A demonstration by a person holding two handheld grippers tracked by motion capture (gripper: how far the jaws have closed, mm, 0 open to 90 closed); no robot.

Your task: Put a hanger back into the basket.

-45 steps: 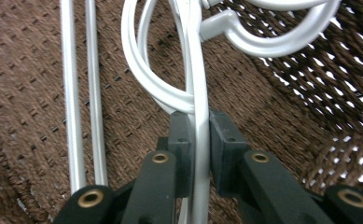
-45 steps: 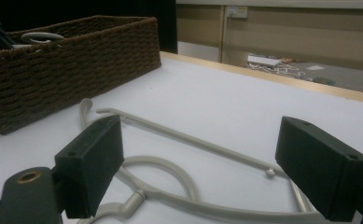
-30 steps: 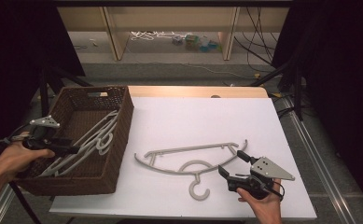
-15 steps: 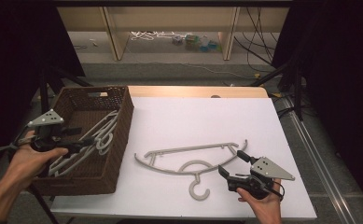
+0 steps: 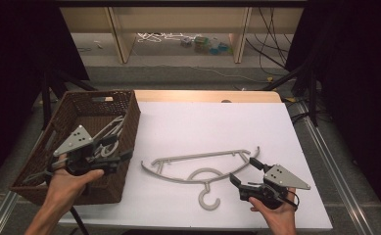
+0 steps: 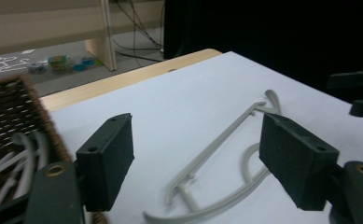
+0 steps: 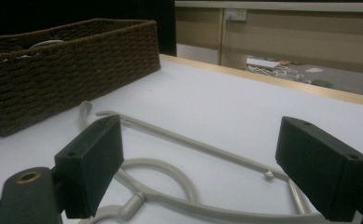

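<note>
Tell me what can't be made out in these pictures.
- How many hangers lie in the basket: high view, the left gripper and the wall cover them.
- The basket's contents: right gripper view, its wall hides them.
- The table hanger's hook: left gripper view, the bottom edge cuts it off.

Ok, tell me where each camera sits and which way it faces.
High view: above the person's side, facing forward and down on the table; both forearms, left gripper, right gripper.
Left gripper view: rides the left gripper, open fingers facing the hanger.
Right gripper view: rides the right gripper, open fingers facing hanger and basket.
All share the hanger.
</note>
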